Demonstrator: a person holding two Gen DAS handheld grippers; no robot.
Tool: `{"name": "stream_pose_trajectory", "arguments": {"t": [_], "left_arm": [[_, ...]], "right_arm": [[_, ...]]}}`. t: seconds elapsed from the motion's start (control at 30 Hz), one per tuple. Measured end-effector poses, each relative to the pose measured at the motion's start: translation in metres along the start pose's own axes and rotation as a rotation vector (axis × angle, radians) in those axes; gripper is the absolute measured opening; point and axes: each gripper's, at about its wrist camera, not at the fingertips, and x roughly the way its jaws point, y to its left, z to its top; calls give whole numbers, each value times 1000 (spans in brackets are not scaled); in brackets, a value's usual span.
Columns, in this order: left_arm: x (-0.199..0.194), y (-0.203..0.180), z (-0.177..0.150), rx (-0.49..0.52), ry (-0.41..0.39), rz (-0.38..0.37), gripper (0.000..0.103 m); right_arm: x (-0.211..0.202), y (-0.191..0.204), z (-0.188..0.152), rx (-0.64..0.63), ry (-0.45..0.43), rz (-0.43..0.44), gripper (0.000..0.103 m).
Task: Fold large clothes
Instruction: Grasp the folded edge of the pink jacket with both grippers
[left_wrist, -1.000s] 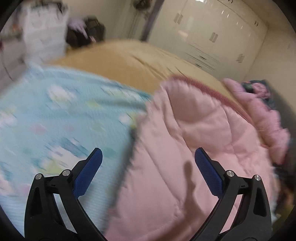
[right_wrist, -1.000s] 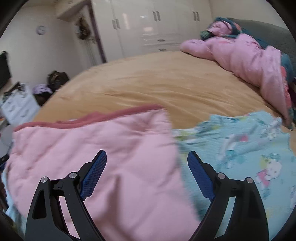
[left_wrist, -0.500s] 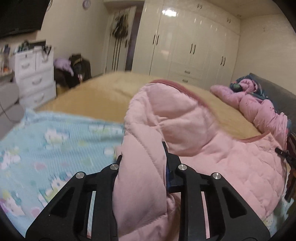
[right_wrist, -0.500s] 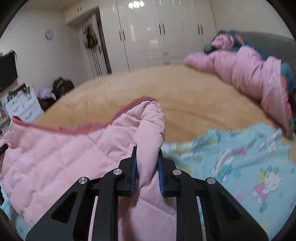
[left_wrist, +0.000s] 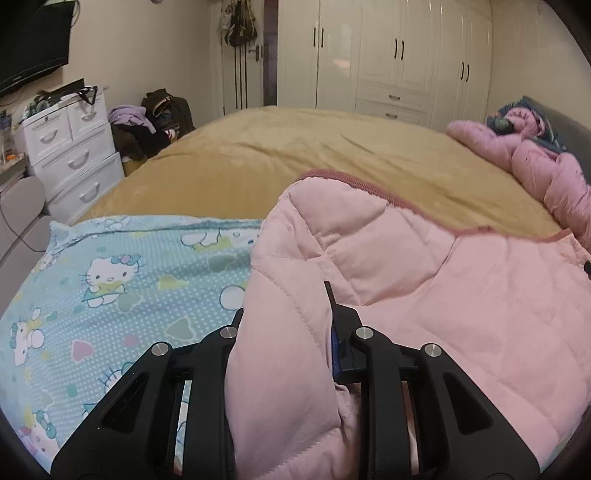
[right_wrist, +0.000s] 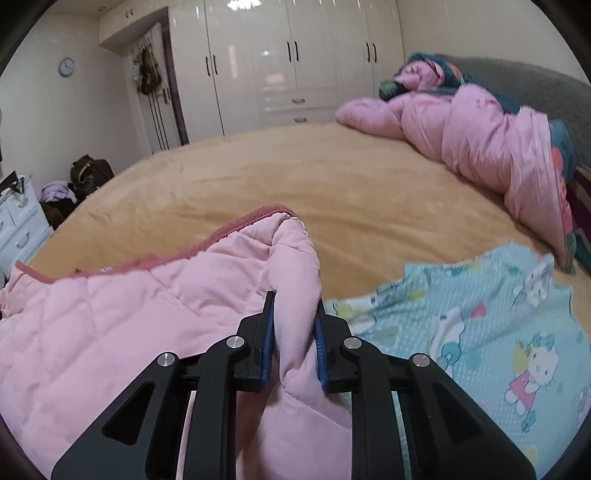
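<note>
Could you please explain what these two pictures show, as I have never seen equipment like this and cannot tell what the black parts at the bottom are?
There is no robot here: a person holds a two-finger claw in each hand, and a wide-angle camera on each claw looks forward along its fingers. One picture comes from the left claw, the other from the right claw; the black parts are their fingers. Both look across a bed with a tan cover. On its near part lies a light blue cartoon-print sheet, with a quilted pink jacket on it. Each claw is shut on a fold of that jacket, at two different places. A second pink padded garment lies bunched at the far side of the bed. White wardrobes stand behind.
</note>
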Motion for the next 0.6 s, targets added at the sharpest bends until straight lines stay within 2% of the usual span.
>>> {"name": "stream_pose_trajectory", "arguments": {"t": [0.3,0.53,0.6], "left_arm": [[19,0,-14,-11,42,0,21],[22,-5,-18,-8,46,10,25],[21,-6,-18,-8,52,16,29]], "right_arm": [[32,-4,-19,11,97,-5,21],[40,-3,-34,20,111,0,27],[38,-2,-34,17,113,-6,27]]}}
